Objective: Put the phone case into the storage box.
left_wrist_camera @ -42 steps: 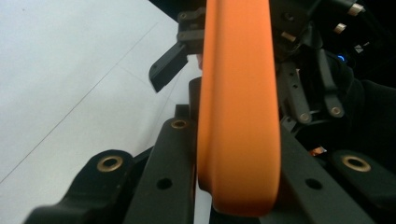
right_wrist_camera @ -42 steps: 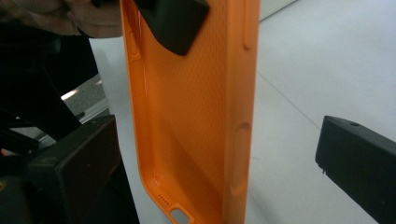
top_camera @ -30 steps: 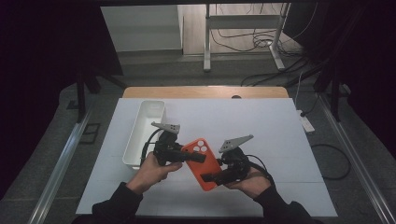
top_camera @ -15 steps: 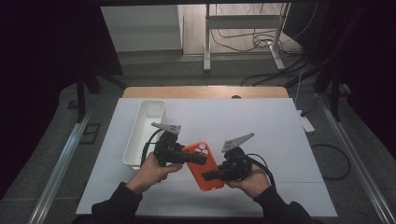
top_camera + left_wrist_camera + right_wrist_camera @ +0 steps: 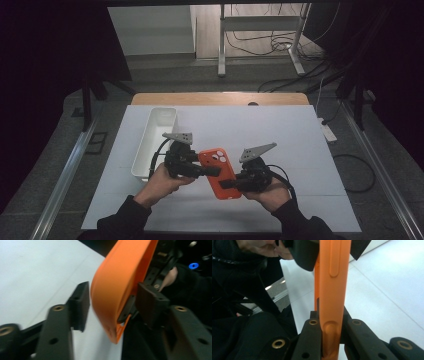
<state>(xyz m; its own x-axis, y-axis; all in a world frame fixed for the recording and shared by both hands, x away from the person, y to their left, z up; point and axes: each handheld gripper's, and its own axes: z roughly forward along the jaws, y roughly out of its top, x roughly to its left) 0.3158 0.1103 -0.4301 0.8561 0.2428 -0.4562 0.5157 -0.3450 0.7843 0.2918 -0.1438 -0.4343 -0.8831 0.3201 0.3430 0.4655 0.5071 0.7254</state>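
From the high view, a person seated at a white table (image 5: pixel 280 135) holds an orange phone case (image 5: pixel 220 172) between two handheld grippers, just above the table's near half. The left gripper (image 5: pixel 212 171) reaches in from the case's left and crosses its middle; the right gripper (image 5: pixel 226 184) meets the case's lower end from the right. The case is tilted, its camera cut-outs toward the far side. A long white tray (image 5: pixel 155 140) stands just left of the left gripper, its long side running away from the person. Each gripper carries a grey three-cornered plate on top, and black cables trail back toward the dark sleeves.

In the left gripper view, the orange case (image 5: pixel 117 290) stands between the two black jaws of the left gripper (image 5: pixel 112 302). The jaws are well apart: the left-hand pad stands just clear of the case's curved back, a thin strip of white table showing between them, while the right-hand pad sits behind the case's open edge. Whether that pad touches the case cannot be told. The picture is slightly blurred. The other gripper and a fingertip show beyond.

In the right gripper view, the case (image 5: pixel 333 290) is seen edge-on and upright, its side button ridges facing the camera. The jaws of the right gripper (image 5: pixel 331 326) are closed tight on its lower end, one pad pressed to each face. Higher up, the left gripper's black pads flank the case, with a hand (image 5: pixel 262 248) behind them.
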